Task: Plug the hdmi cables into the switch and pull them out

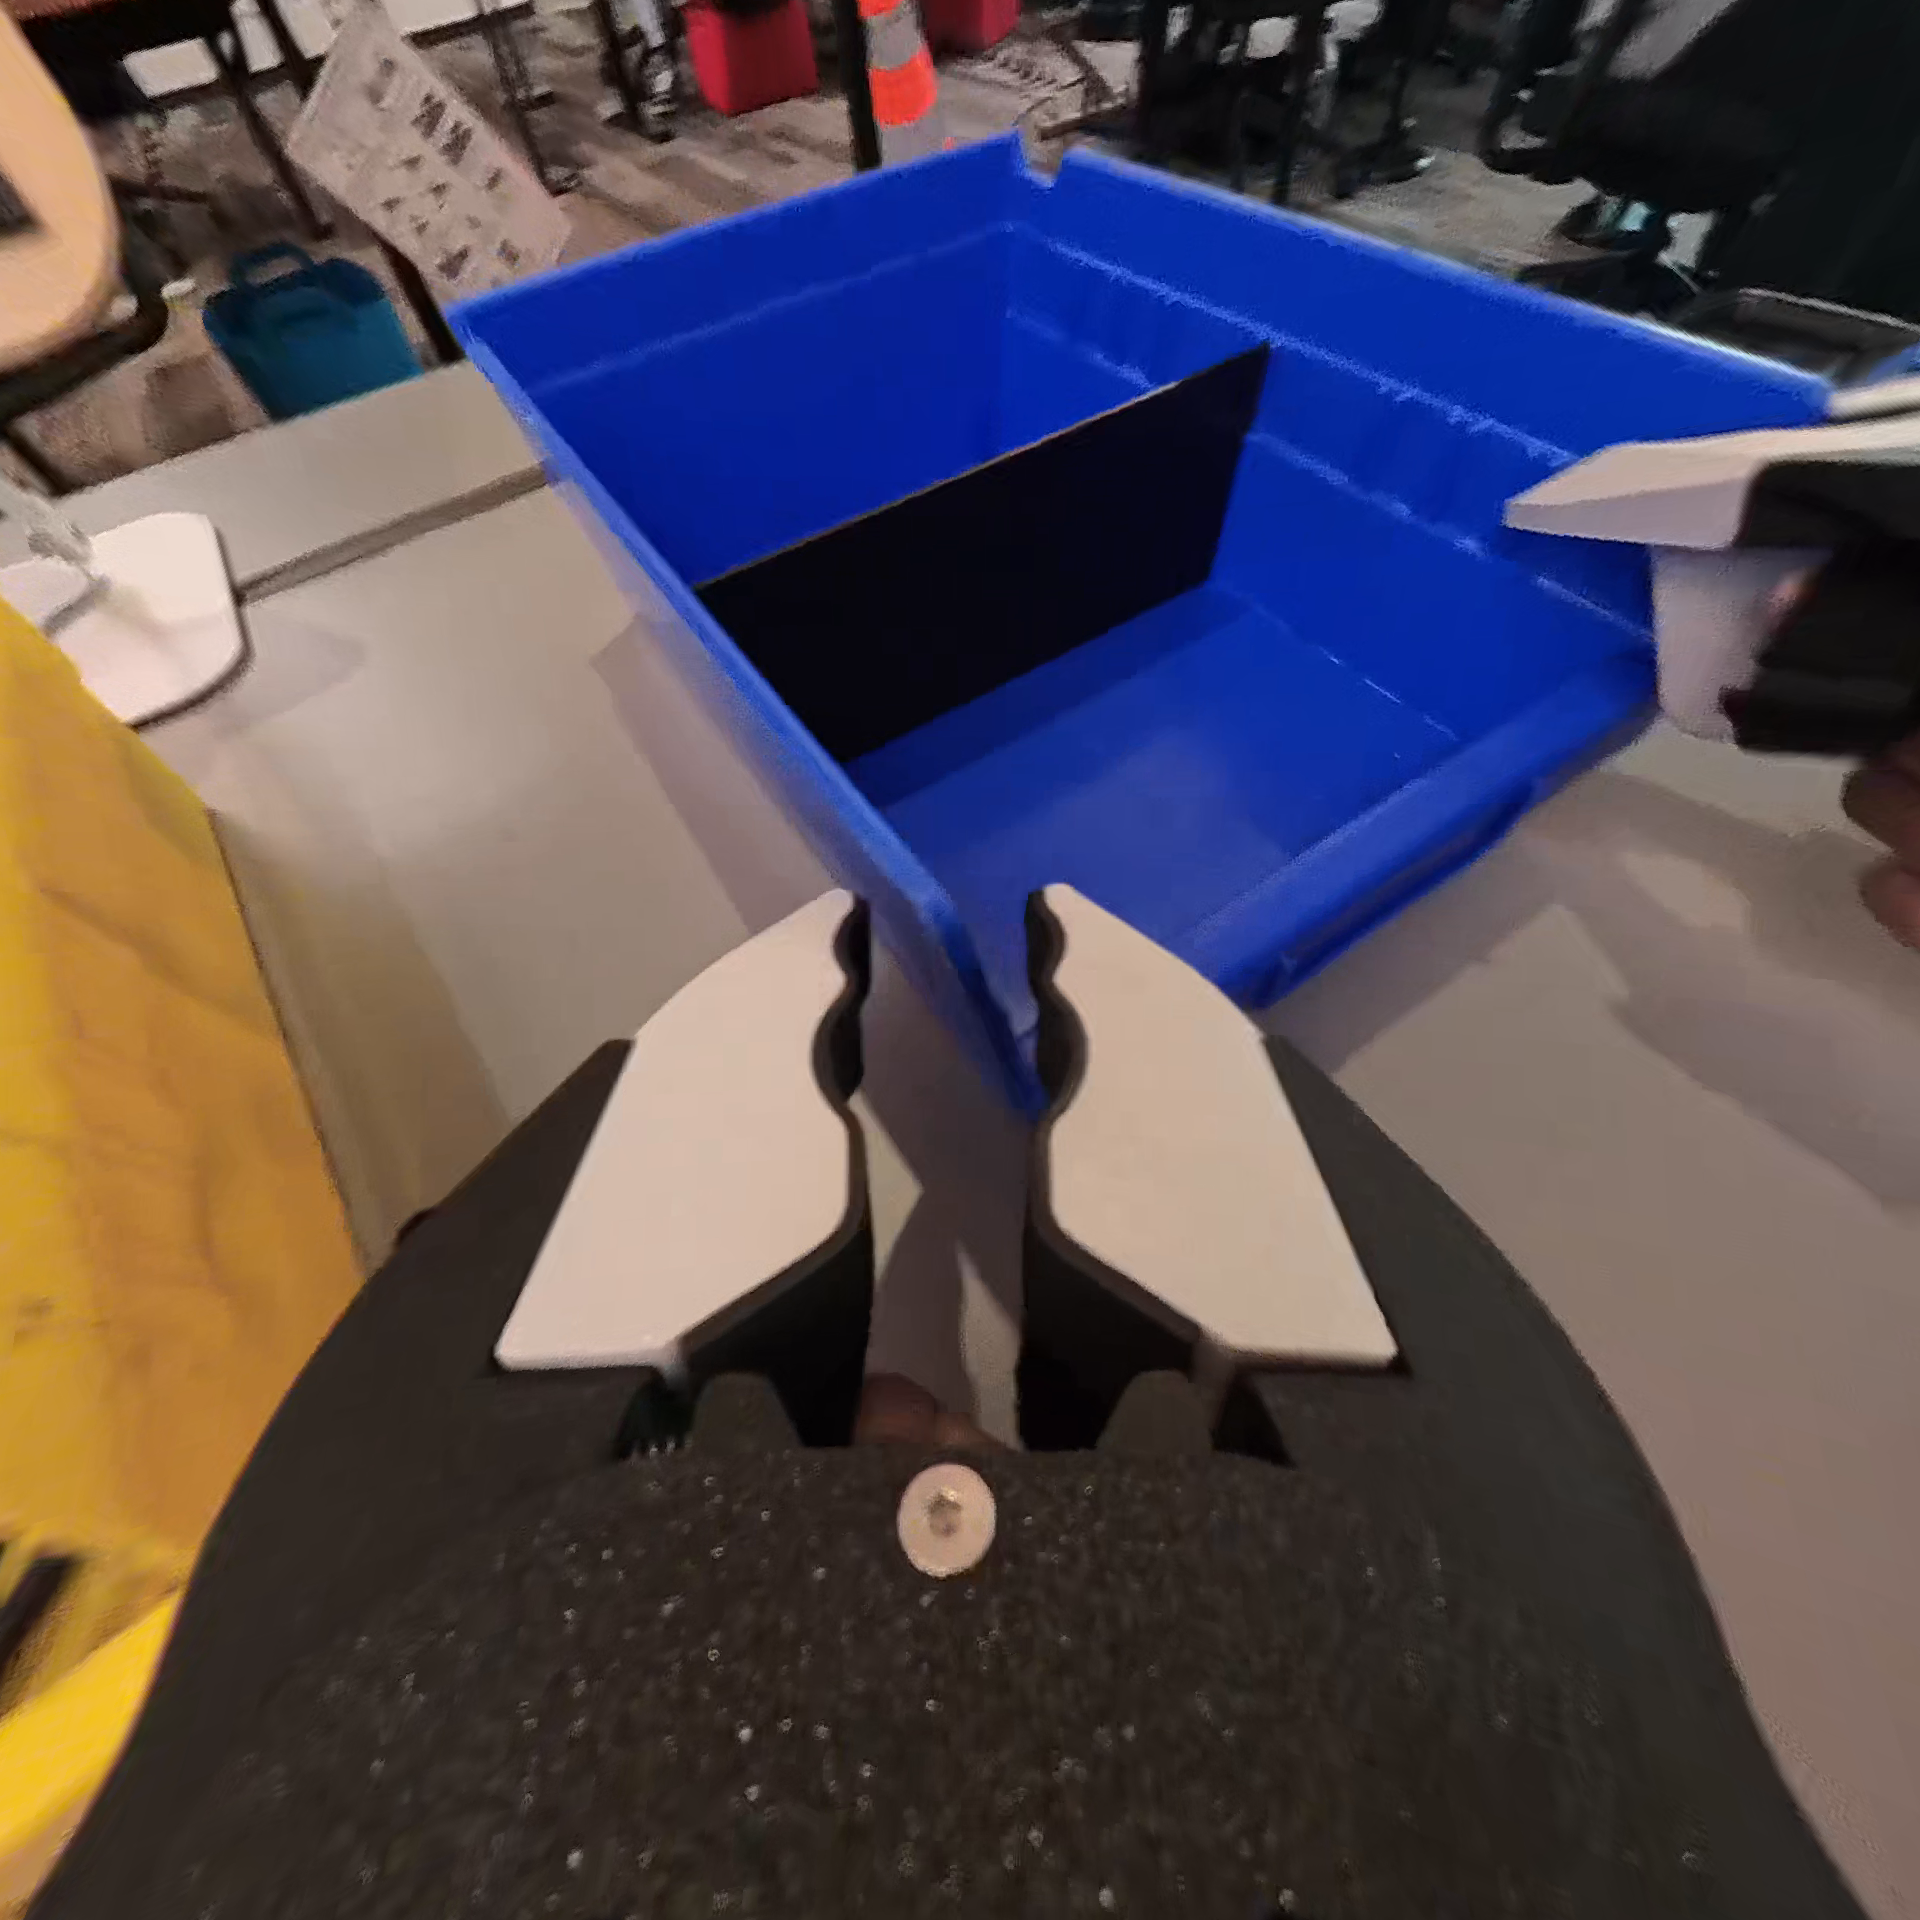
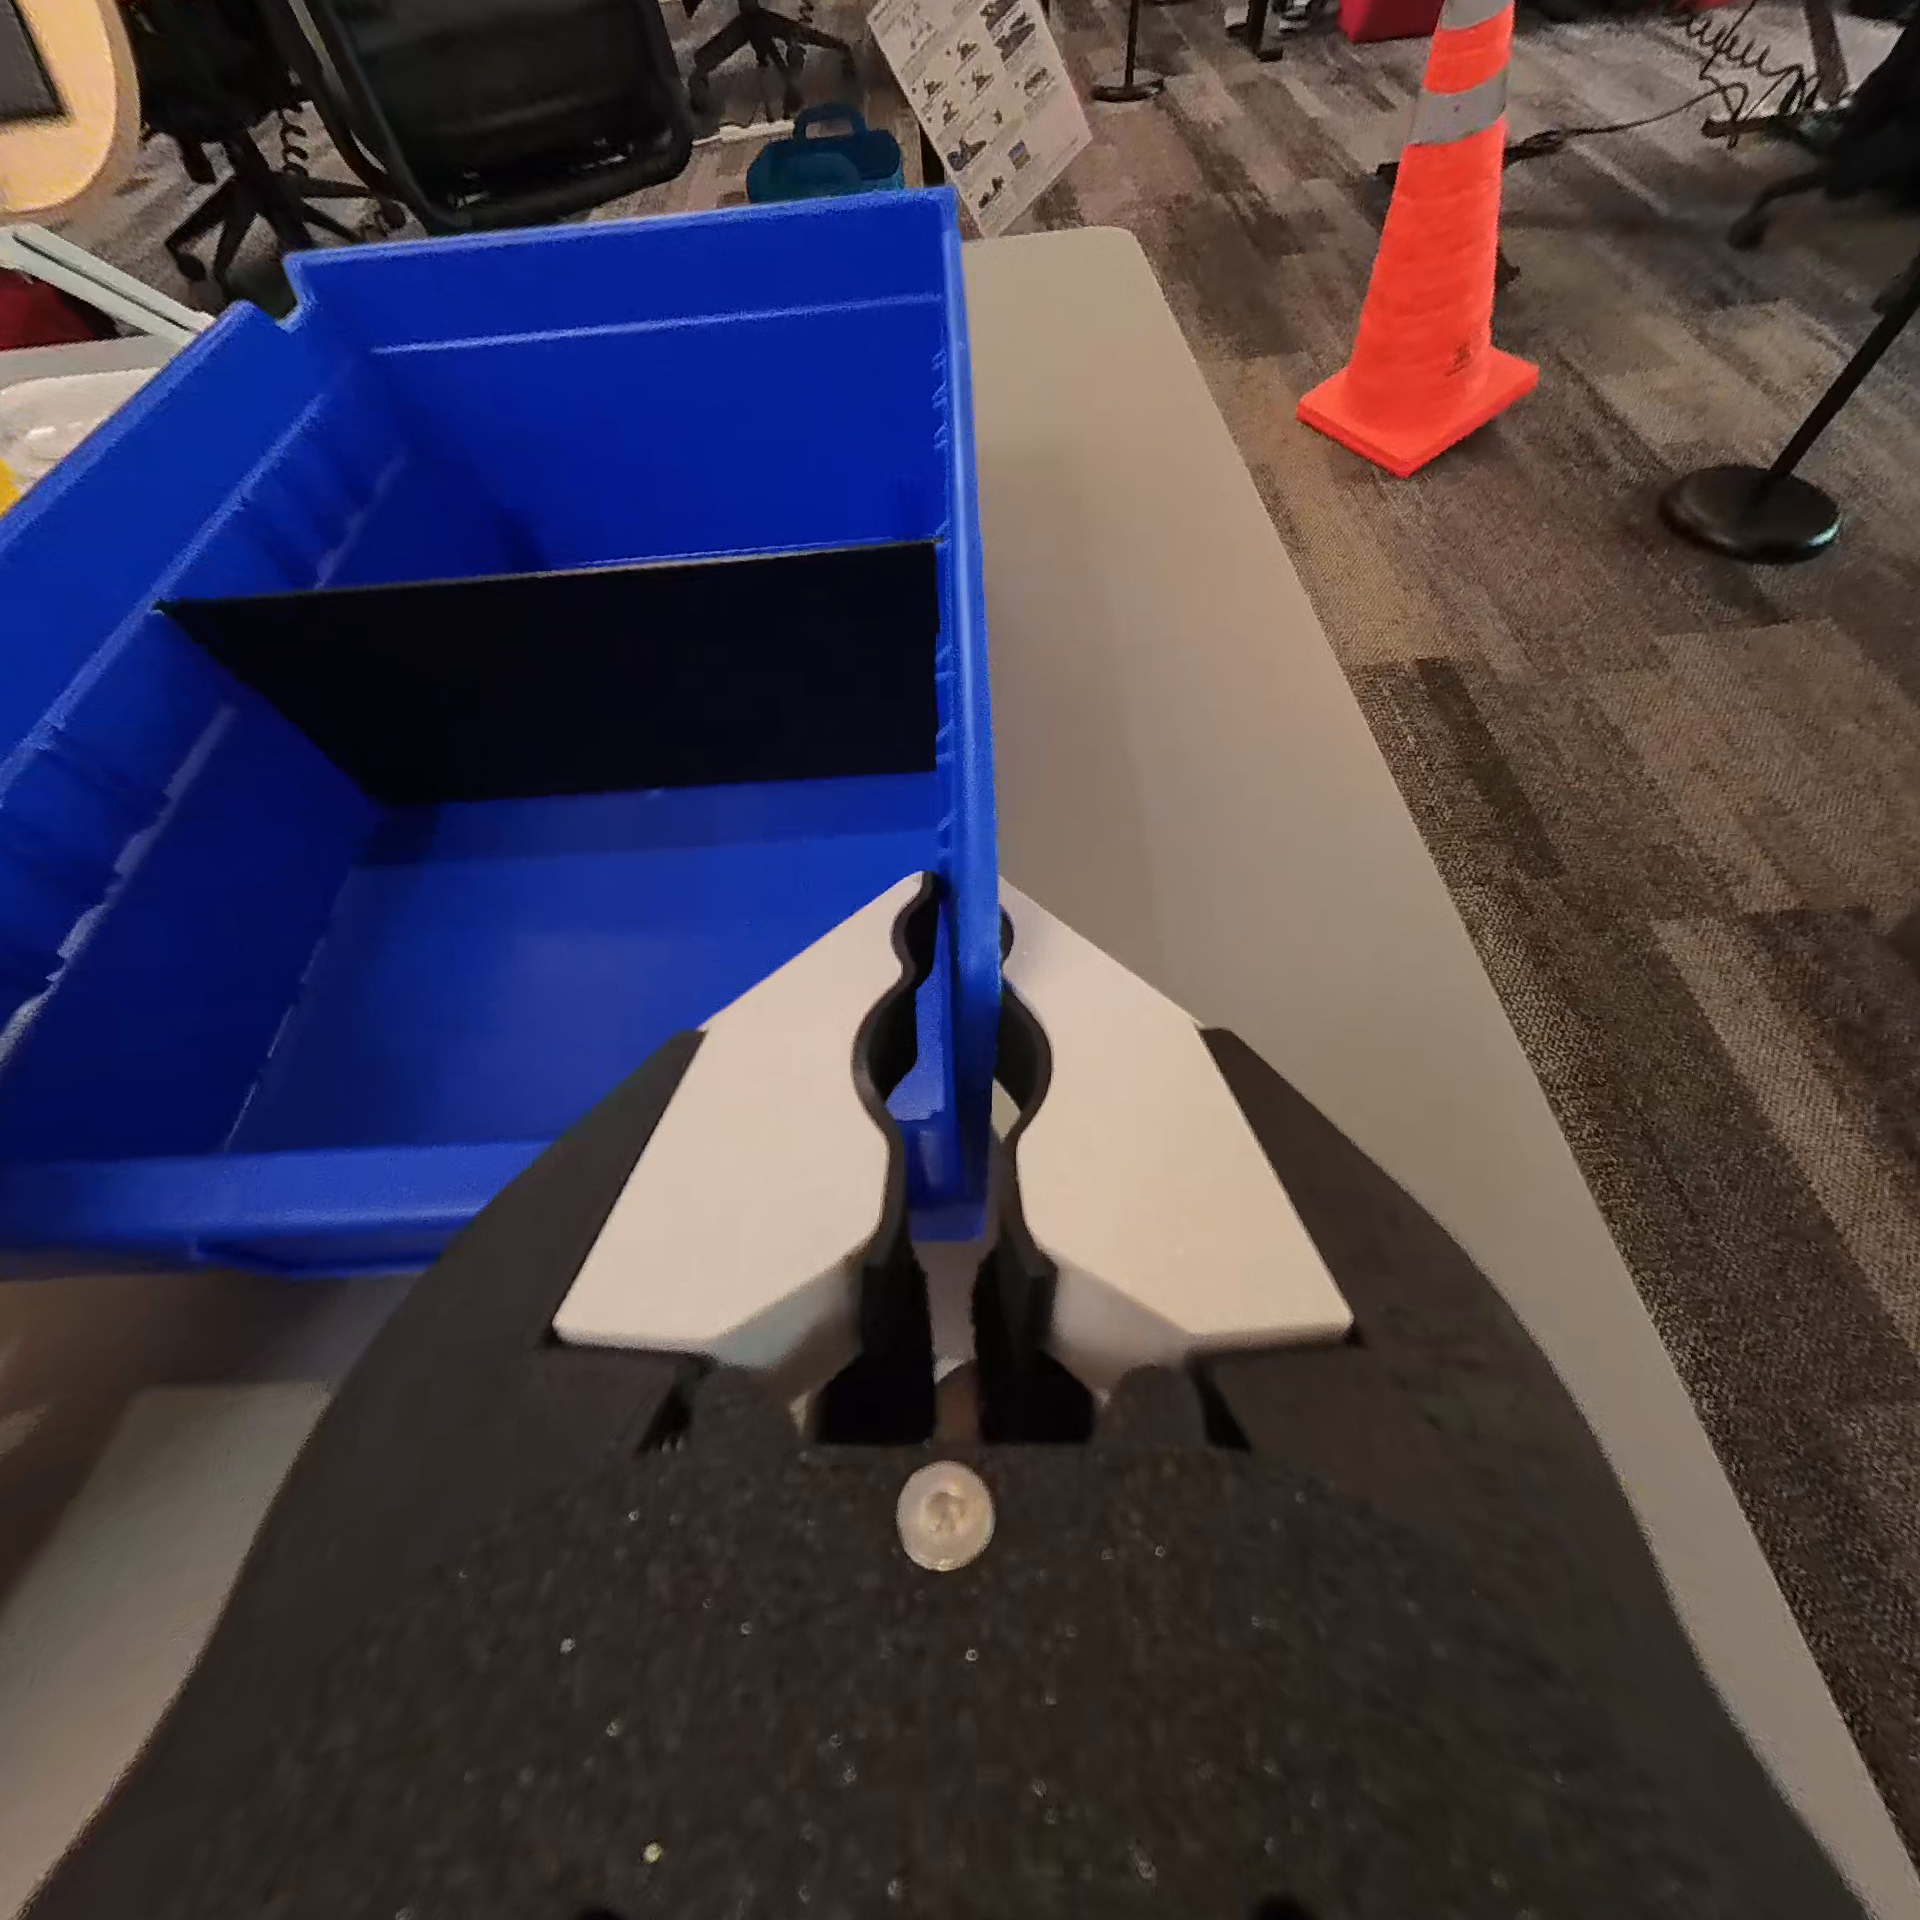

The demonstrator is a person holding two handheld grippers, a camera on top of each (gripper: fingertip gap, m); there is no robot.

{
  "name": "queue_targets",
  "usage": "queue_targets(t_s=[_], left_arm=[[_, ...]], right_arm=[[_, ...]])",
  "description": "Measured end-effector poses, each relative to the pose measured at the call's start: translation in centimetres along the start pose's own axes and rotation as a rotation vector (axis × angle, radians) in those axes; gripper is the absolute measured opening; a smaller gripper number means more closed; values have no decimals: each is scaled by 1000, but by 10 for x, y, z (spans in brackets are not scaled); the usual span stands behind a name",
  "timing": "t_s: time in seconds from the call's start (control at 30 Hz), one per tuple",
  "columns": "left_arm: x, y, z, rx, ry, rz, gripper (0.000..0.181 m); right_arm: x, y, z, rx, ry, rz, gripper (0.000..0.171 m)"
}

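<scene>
Right wrist view — grey table (image 2: pixel 1195 727), carpet (image 2: pixel 1662 831), orange cone (image 2: pixel 1444 260).

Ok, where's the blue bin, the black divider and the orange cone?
Bin (image 2: pixel 623 395): right wrist view, far inner wall.
Divider (image 2: pixel 582 675): right wrist view, middle of panel.
Cone (image 2: pixel 1439 260): right wrist view, orange body.

Blue bin (image 2: pixel 644 436): on grey desk (image 2: pixel 1164 727), black divider (image 2: pixel 582 675) set across its middle. Right gripper (image 2: pixel 961 914): jaws closed on the bin's right wall at the near corner. Orange cone (image 2: pixel 1439 260): on carpet, well right of the bin.
</scene>
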State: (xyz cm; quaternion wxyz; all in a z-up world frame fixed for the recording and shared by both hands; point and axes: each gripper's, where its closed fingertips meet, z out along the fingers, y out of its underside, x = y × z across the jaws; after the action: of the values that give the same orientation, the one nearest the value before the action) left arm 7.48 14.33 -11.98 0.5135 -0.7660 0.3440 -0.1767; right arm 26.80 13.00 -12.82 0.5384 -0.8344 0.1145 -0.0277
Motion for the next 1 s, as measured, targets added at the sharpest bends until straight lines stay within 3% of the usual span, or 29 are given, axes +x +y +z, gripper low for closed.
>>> queue_targets(t_s=[0.13, 0.23, 0.37, 0.47, 0.53, 0.63, 0.73, 0.8, 1.0], left_arm=[[-35, -14, -74, 106, 8, 86, 34], [-109, -10, -134, 168, -105, 75, 36], [-253, 28, -186, 159, -471, -2, 45], [-294, 78, -179, 44, -468, -133, 53], [-283, 95, -164, -5, -328, -204, 50], [-277, 102, -149, -57, -259, -154, 31], [-277, 100, -140, -46, -216, -168, 14], [-285, 100, -140, -76, -261, -99, 9], [-341, 105, -171, -90, -318, -88, 6]], right_arm=[[-5, -31, -31, 84, 13, -39, 21], [-25, -85, -71, 247, 21, -59, 21], [-139, -126, -92, 347, -195, -174, 23], [-261, -93, -77, 282, -493, -174, 29], [-307, -48, -50, 170, -499, -170, 41], [-318, 0, -11, 120, -282, -182, 47], [-324, 28, 7, 7, -168, -169, 20], [-328, 31, 8, 1, -84, -150, 2], [-383, 23, 1, 65, -28, -155, 1]])
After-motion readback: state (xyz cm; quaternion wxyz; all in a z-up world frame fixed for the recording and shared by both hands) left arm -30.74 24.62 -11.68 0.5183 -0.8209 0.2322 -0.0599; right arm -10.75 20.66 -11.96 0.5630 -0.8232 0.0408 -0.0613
